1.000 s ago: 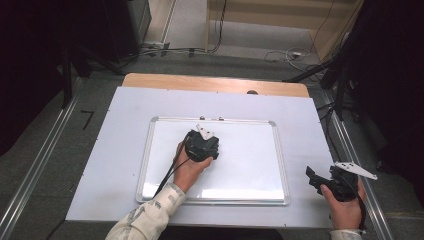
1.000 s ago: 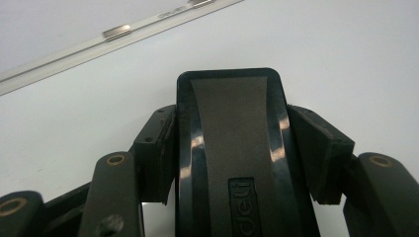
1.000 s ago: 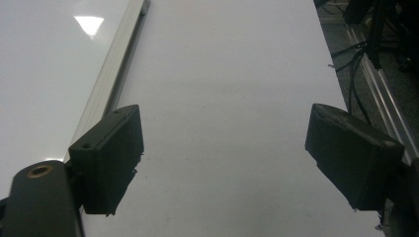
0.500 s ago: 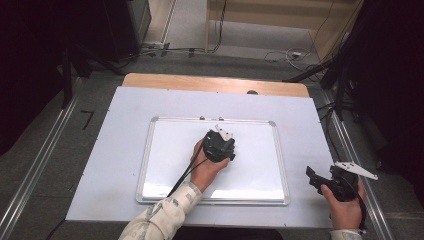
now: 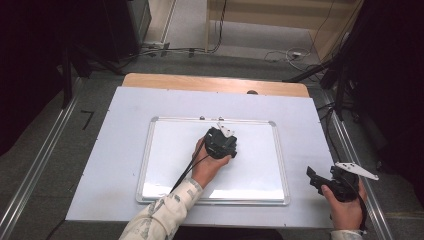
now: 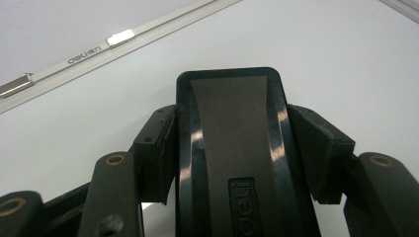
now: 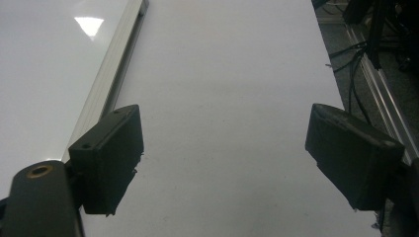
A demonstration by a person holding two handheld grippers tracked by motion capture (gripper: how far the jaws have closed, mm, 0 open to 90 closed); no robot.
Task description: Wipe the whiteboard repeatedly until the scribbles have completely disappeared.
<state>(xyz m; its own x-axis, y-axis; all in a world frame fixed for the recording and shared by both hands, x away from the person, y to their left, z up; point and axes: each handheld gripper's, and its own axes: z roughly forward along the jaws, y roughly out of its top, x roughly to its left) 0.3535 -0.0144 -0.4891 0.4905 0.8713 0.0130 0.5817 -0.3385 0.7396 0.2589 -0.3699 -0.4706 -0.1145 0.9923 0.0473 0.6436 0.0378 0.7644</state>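
Observation:
A white dry-erase board (image 5: pixel 165 150) with a silver frame lies flat in the middle of the table. My left gripper (image 5: pixel 220 142) rests on its upper middle, pointing down at the surface. In the left gripper view the left gripper (image 6: pixel 239 153) is shut on a black board eraser (image 6: pixel 232 113), whose pads press its two sides, and the eraser sits against the board (image 6: pixel 346 59). My right gripper (image 5: pixel 320 181) is held off the board near the table's right front corner. Its jaws (image 7: pixel 222 153) stand wide open over bare table with nothing between them.
The board lies on a pale table sheet (image 5: pixel 125 110) with a wooden strip (image 5: pixel 215 82) along the far edge. Metal rails (image 5: pixel 35 170) run along both sides of the table. Cables lie on the floor (image 5: pixel 280 55) behind. The board's frame (image 7: pixel 106 89) runs just left of the right gripper.
My left gripper has slid to the right across the board with the eraser in it. The right gripper has stayed where it was.

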